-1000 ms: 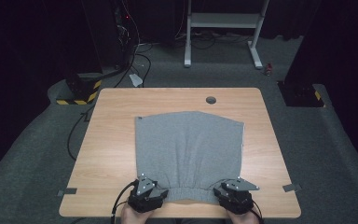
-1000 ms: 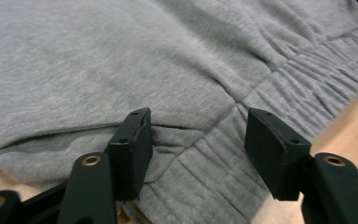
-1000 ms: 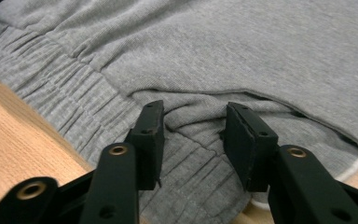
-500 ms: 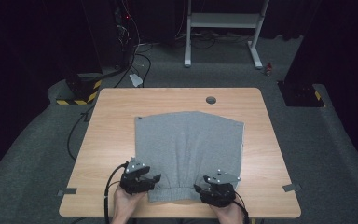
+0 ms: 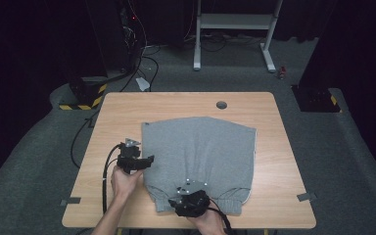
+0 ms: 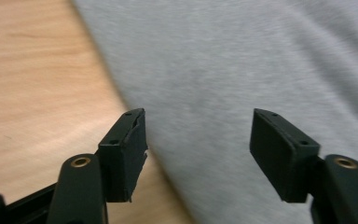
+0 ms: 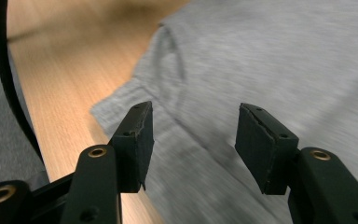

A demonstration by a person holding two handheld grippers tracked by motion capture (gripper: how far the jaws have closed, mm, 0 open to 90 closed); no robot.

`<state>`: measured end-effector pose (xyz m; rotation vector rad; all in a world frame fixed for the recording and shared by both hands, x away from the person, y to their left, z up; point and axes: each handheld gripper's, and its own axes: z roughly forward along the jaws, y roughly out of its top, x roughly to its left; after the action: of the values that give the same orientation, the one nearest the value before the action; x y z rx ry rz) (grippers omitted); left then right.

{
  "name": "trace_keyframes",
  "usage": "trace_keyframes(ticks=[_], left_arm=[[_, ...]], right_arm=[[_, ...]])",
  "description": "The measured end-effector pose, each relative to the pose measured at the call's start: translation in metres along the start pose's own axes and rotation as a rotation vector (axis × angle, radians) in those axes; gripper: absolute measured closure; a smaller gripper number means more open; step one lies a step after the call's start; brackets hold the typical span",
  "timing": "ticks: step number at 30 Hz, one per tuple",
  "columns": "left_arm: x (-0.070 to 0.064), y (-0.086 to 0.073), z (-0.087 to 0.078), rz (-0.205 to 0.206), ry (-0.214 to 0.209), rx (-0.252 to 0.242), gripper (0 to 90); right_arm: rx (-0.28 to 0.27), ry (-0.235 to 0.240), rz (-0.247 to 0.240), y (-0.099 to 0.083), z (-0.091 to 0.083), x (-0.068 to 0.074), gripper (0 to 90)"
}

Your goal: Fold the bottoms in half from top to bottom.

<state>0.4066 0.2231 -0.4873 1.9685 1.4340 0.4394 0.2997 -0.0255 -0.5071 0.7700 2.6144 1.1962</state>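
One grey garment [image 5: 200, 156] lies on one wooden surface [image 5: 284, 161], and two claws are over it, the left claw [image 5: 149, 160] and the right claw [image 5: 188, 193], each with two black jaws standing apart. The surface has one round hole [image 5: 221, 105] and two strips of tape [image 5: 306, 197] at its near corners.

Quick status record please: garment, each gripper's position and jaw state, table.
garment: grey shorts, spread flat, waistband at near edge
left gripper: jaws open, at the shorts' left edge, holding nothing
right gripper: jaws open, over the waistband, holding nothing
table: wooden, round hole near the far edge
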Motion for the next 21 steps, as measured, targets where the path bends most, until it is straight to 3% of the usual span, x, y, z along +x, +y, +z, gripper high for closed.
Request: trace_keyframes(ticks=[3,8,11,17,19,20,21], left_arm=[[0.011,0.002,0.01,-0.06,0.0,-0.002,35.2],[0.02,0.003,0.024,-0.104,0.025,0.0,35.1],[0.022,0.009,0.033,-0.078,0.048,0.047,34.1],[0.024,0.032,0.047,-0.092,0.068,0.059,32.4],[0.026,0.033,0.051,-0.115,0.07,0.048,33.2],[0.028,0.034,0.055,-0.129,0.07,0.067,33.0],[0.027,0.035,0.057,-0.109,0.088,0.064,30.9]], right_arm=[[0.023,0.02,-0.02,0.005,0.014,0.013,43.7],[0.014,0.02,-0.036,0.012,0.017,0.019,41.7],[0.017,0.024,-0.045,0.014,0.018,0.023,40.8],[0.04,0.018,-0.061,0.013,0.024,0.031,37.4],[0.055,0.007,-0.084,0.014,0.028,0.033,35.9],[0.064,0.003,-0.09,0.014,0.029,0.034,35.2],[0.074,-0.002,-0.096,0.014,0.03,0.035,34.7]])
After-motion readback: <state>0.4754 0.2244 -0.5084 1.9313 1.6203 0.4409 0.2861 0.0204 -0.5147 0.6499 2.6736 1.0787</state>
